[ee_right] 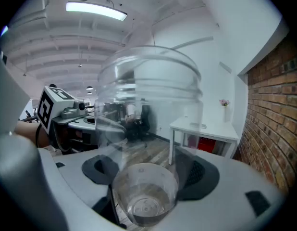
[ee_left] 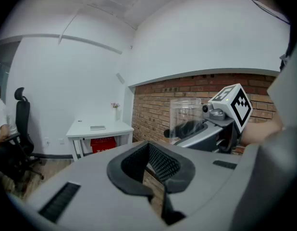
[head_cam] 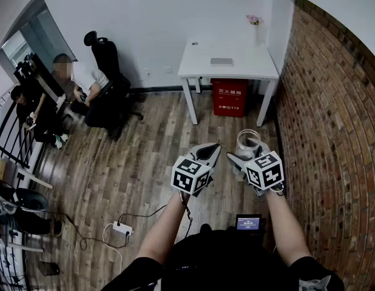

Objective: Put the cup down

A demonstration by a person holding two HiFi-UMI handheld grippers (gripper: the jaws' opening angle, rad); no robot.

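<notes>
Brick wall (head_cam: pixel 324 132) lines the right of the room, with wooden floor (head_cam: pixel 151 156) underfoot. The right gripper (head_cam: pixel 245 153) carries the clear cup (head_cam: pixel 248 142) in mid-air, its fingers (ee_right: pixel 202 173) spread wide and pressed on the sides, likely to keep it level until it is set down. The left gripper (head_cam: pixel 209 151) hovers just beside it, fingers (ee_left: pixel 139 165) together and empty. The white surface (head_cam: pixel 227 65) is well ahead, a red box (head_cam: pixel 230 97) beneath it. A seated person (head_cam: pixel 75 86) and an office chair (head_cam: pixel 108 96) are off to the left, out of the path.
</notes>
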